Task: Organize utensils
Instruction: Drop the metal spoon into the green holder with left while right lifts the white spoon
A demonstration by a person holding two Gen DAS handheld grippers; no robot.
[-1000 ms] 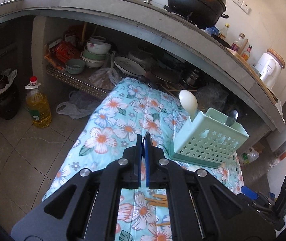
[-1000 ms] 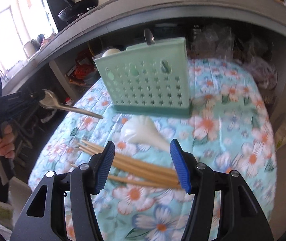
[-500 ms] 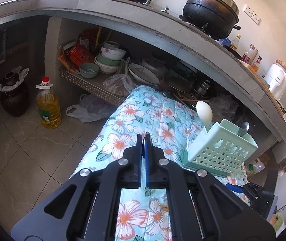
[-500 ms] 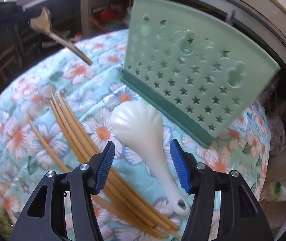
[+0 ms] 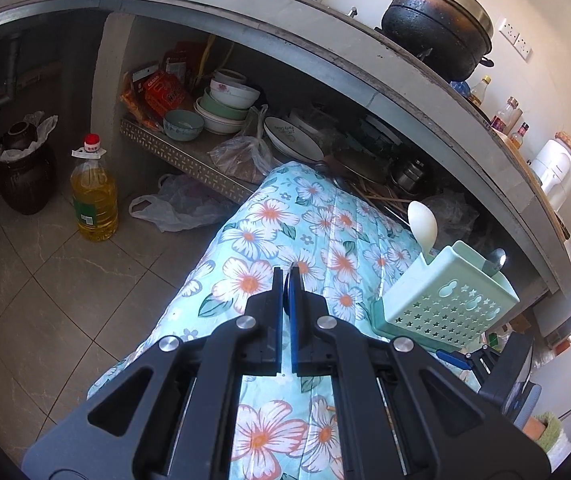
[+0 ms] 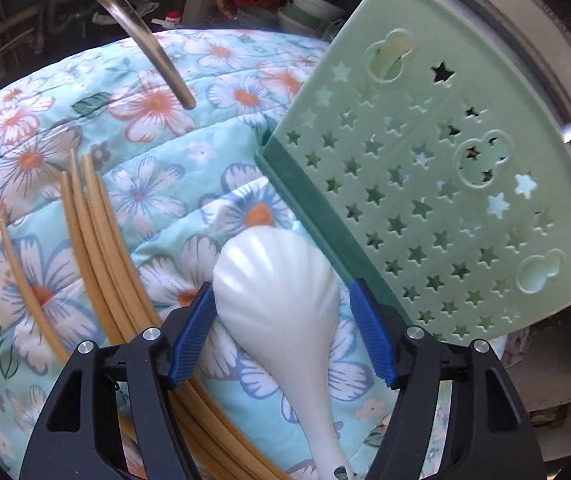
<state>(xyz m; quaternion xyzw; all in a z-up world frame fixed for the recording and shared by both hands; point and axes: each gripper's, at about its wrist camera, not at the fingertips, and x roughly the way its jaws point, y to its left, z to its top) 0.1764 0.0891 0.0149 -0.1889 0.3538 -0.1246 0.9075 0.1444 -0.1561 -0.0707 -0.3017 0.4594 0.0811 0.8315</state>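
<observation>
The right gripper (image 6: 281,336) straddles the bowl of a white rice paddle (image 6: 275,300) lying on the flowered cloth (image 6: 145,200); its jaws, just widened, stand apart, one blue pad at the paddle's edge, the other clear of it. Outside that pad lie bamboo chopsticks (image 6: 89,240); beyond the other finger stands the green utensil basket (image 6: 445,184). Farther off, the left gripper (image 5: 287,292) is pinched closed on the bowl end of a metal spoon (image 6: 141,36), handle jutting over the cloth.

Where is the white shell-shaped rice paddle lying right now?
Right wrist view: white shell-shaped rice paddle on the floral cloth, between bamboo chopsticks and green perforated basket.
</observation>
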